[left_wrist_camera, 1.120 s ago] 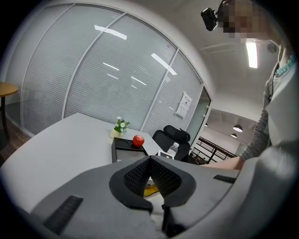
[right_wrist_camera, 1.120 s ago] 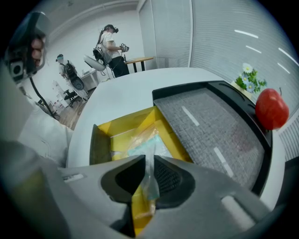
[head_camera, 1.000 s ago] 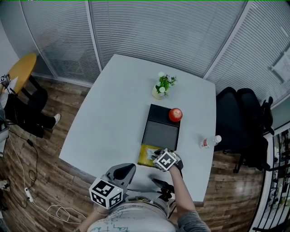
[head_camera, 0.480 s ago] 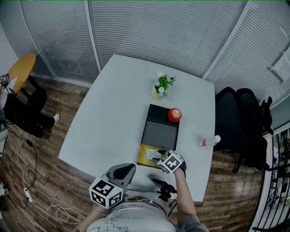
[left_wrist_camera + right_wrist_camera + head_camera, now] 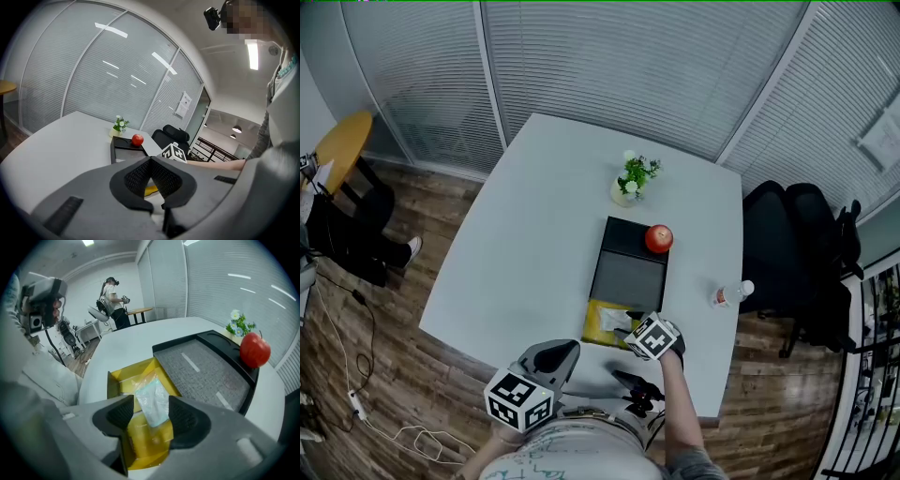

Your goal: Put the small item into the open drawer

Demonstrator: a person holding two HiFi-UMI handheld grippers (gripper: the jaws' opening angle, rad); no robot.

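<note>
A small clear packet [image 5: 152, 401] with a pale green filling lies in the open yellow drawer [image 5: 136, 376], which is pulled out of a flat black box [image 5: 201, 366]. My right gripper [image 5: 151, 416] hovers just over the drawer's near end. Its jaws are opening, and the packet shows between them without the pads pressing on it. In the head view the right gripper [image 5: 633, 328] sits at the near end of the drawer [image 5: 598, 326], with the packet [image 5: 617, 320] beside it. My left gripper [image 5: 555, 356] is held low near my body, shut and empty.
A red apple [image 5: 658, 238] rests on the black box's [image 5: 630, 272] far right corner. Behind it stands a small flower pot [image 5: 630, 183]. A water bottle [image 5: 731, 294] lies near the table's [image 5: 534, 234] right edge, next to a black chair [image 5: 797, 253].
My right gripper has drawn back a little toward me from the drawer. The packet, hidden under it before, now lies uncovered in the drawer. The left gripper has not moved.
</note>
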